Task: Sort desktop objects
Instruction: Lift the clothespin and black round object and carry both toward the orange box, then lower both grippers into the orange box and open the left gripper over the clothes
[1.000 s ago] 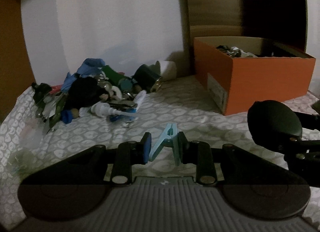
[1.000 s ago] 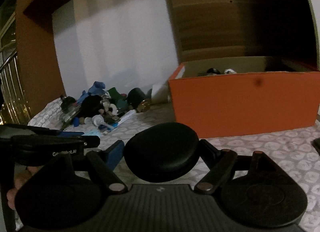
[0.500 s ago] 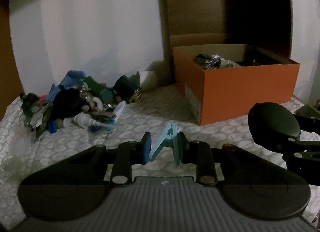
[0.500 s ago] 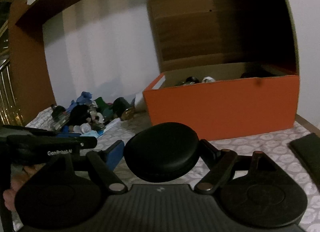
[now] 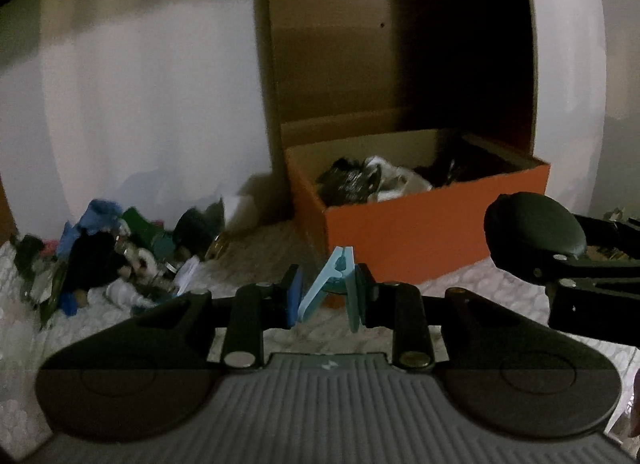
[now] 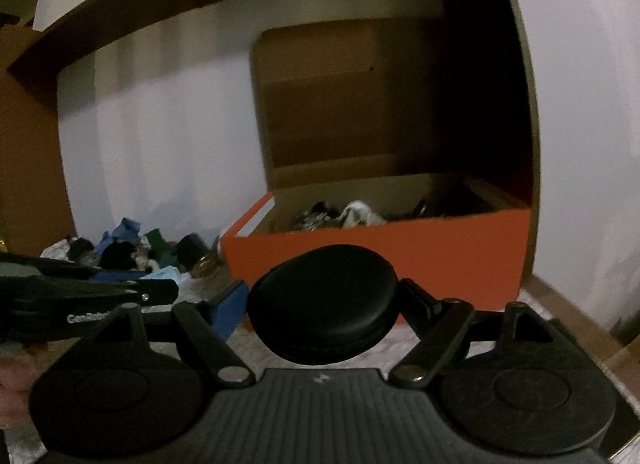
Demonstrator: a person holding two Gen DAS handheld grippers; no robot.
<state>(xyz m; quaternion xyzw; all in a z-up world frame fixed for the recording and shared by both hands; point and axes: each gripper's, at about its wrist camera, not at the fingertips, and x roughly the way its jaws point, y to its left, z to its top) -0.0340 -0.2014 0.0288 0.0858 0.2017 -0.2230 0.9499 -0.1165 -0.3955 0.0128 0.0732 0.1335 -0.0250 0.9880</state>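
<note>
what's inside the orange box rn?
Inside the orange box: a dark shiny item, a pale crumpled item, more dark items on the right. The near wall hides everything lower down.

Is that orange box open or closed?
Open. The orange box has its lid standing upright behind it, and jumbled items show inside.

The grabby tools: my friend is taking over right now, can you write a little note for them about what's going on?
Left tool: shut on a light blue clothespin, held off the table.
Right tool: shut on a round black case, also held up.
Orange box: open, lid up, in front of both tools, with some things already inside.
Pile of unsorted objects: on the patterned tablecloth left of the box.
Done: part of the sorting, and both pieces picked up.
Left: likely drop the clothespin and case into the box, then go back for the pile.
</note>
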